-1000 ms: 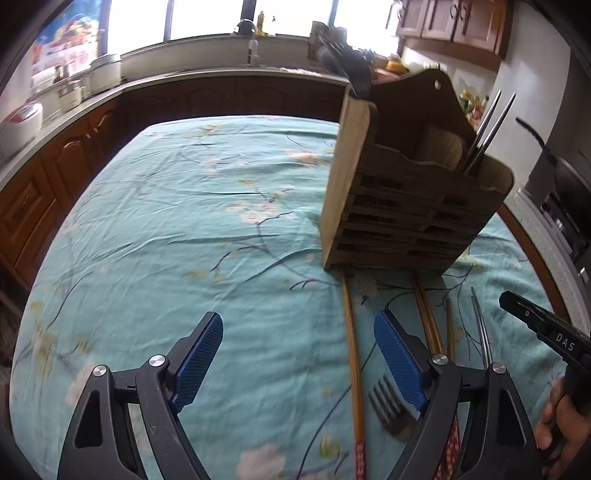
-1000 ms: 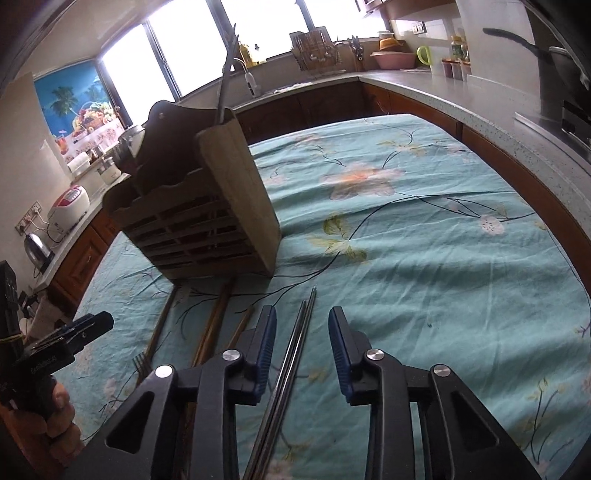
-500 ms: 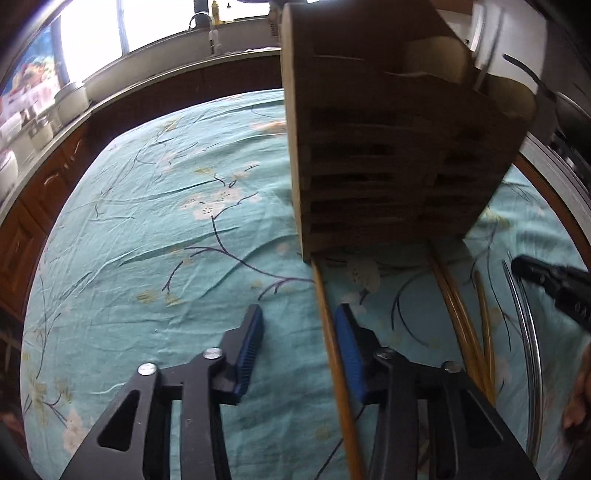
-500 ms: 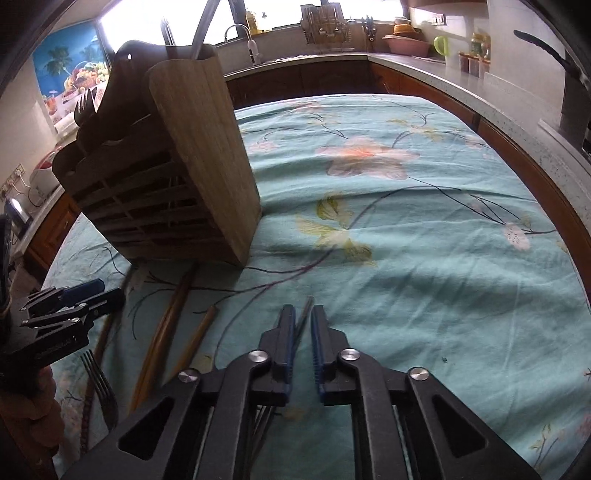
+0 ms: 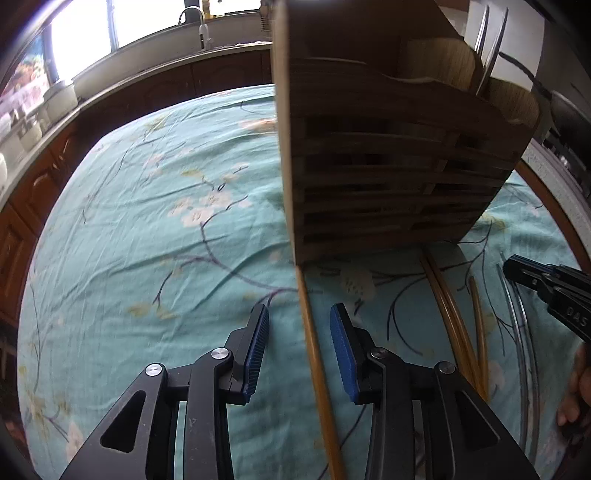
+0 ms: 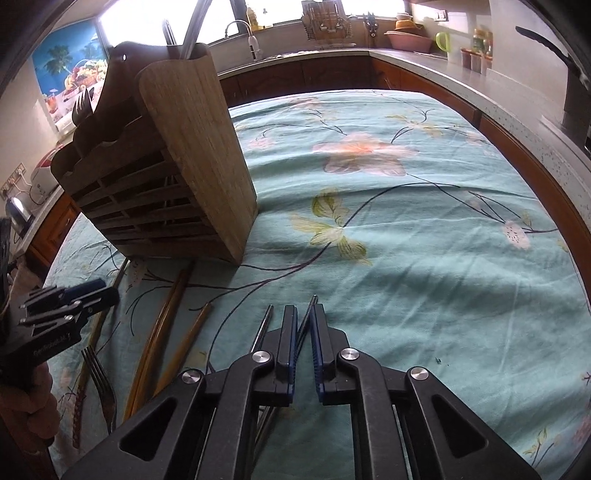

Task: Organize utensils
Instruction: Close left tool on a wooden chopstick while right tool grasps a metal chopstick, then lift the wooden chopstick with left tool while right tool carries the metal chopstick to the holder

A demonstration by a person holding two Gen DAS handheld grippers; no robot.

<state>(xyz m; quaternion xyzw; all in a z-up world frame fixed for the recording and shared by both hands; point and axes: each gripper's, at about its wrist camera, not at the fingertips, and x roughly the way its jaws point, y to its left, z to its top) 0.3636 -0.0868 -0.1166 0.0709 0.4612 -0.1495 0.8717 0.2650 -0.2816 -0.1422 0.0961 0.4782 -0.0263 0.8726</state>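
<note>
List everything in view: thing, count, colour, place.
utensil holder: one, brown wood, upright on the tablecloth
standing utensils: at least two, silver handles, in the holder
wooden chopsticks: about four, tan, flat before the holder
metal chopsticks: two, silver, flat at the right
fork: one, silver, beside the wooden chopsticks
tablecloth: one, teal floral, over the table
left gripper: one, black, blue pads, jaws open astride a wooden chopstick
right gripper: one, black, blue pads, jaws opening, one metal chopstick between them
</note>
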